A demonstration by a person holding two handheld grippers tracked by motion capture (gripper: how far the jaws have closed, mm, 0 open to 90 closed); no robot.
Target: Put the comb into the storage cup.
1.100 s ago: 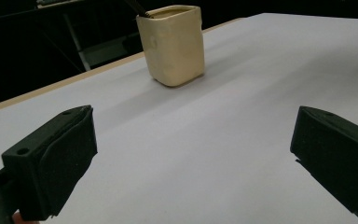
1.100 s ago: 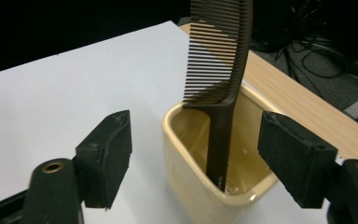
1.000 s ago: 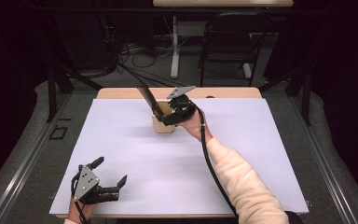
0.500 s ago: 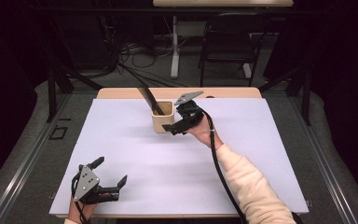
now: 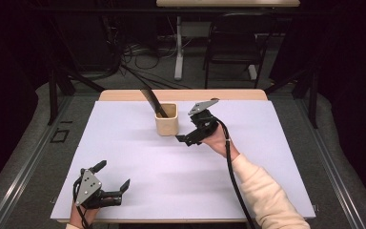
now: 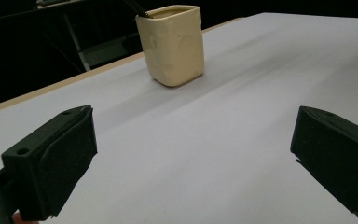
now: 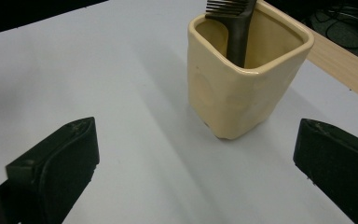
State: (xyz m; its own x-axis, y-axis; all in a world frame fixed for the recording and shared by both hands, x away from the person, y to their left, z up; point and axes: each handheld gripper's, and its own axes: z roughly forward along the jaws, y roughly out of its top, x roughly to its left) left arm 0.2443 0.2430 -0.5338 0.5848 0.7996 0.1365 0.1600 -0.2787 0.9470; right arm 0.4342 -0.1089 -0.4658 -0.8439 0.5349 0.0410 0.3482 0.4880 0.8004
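A cream square cup [image 5: 166, 119] stands upright on the white table sheet [image 5: 138, 157], toward the back. A black comb [image 5: 152, 102] leans out of it to the back left. My right gripper [image 5: 186, 135] hovers just right of the cup, apart from it. Its jaws have just been opening and now stand wide, with nothing between them. The right gripper view looks down on the cup [image 7: 242, 88] and the comb [image 7: 235, 28] beyond the right gripper [image 7: 196, 168]. My left gripper [image 5: 114, 174] rests open near the front left edge, facing the distant cup [image 6: 175, 44].
A strip of wooden tabletop [image 5: 228, 94] shows behind the white sheet. Beyond the table, on the dark floor, are a chair [image 5: 231, 52], a table leg [image 5: 178, 47] and loose cables [image 5: 133, 50].
My right gripper has drawn back from the cup to the right and toward the person, with its jaws spreading. The comb stays in the cup. The left gripper has kept still.
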